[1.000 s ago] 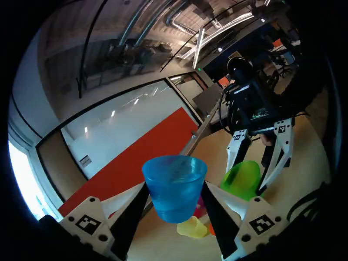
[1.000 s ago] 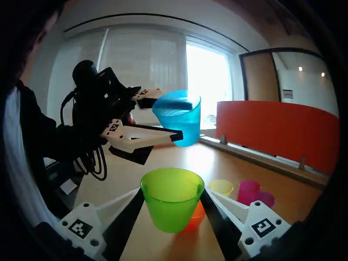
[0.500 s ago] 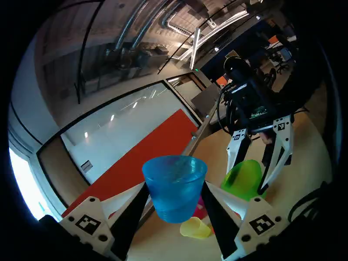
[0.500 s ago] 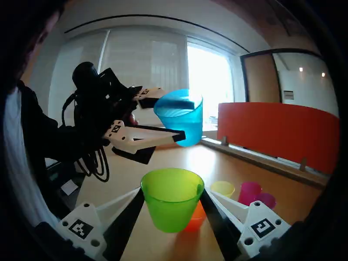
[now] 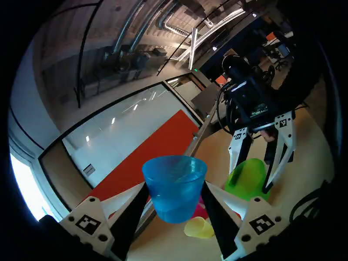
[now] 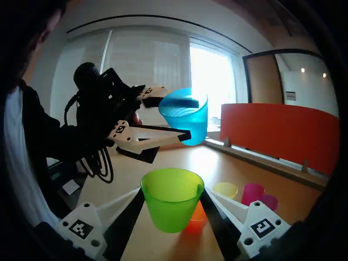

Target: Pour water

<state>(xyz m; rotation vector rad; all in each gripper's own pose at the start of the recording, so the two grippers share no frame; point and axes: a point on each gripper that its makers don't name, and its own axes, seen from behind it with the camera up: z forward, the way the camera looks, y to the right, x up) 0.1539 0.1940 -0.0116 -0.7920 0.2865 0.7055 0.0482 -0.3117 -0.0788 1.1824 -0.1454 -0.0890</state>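
Holding the blue cup clamped in the left gripper, drifted nearer and tipped a touch more toward the green cup clamped in the right gripper over the bench; likely about to pour.

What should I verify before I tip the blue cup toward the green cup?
1. Left gripper jaws shut on the blue cup: ok.
2. Right gripper jaws shut on the green cup: ok.
3. Green cup roughly upright, mouth up: ok.
4. Blue cup's lip above the green cup's mouth: not ok; it is higher but apart, off to one side.
5. Blue cup's fill level: cannot tell.
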